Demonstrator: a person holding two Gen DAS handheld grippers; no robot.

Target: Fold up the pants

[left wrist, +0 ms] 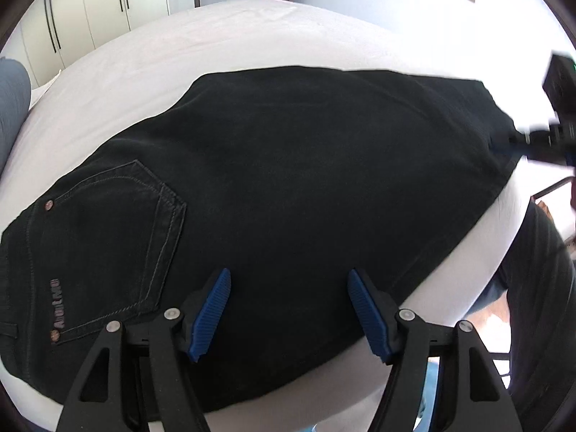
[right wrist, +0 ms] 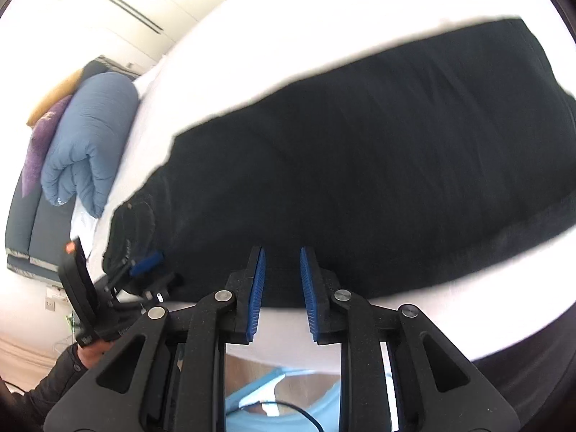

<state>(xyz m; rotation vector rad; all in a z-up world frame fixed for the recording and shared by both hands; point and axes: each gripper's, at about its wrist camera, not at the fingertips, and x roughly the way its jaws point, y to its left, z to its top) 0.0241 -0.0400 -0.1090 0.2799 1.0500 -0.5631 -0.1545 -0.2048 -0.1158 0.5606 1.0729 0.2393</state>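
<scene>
Left wrist view: the black pants (left wrist: 288, 187) lie flat across the white bed (left wrist: 216, 36), filling the middle of the frame, with a back pocket (left wrist: 115, 252) at lower left. The left gripper (left wrist: 289, 309) hovers over the near edge of the cloth, its blue fingers (left wrist: 210, 316) spread wide and holding nothing. At the right edge the right gripper (left wrist: 518, 144) is blurred at the pants' hem — whether it grips cannot be told there. In the right wrist view its own fingers (right wrist: 256, 298) stand narrowly apart, empty, at the lower centre — a rolled blue blanket (right wrist: 90, 136) lies at upper left.
</scene>
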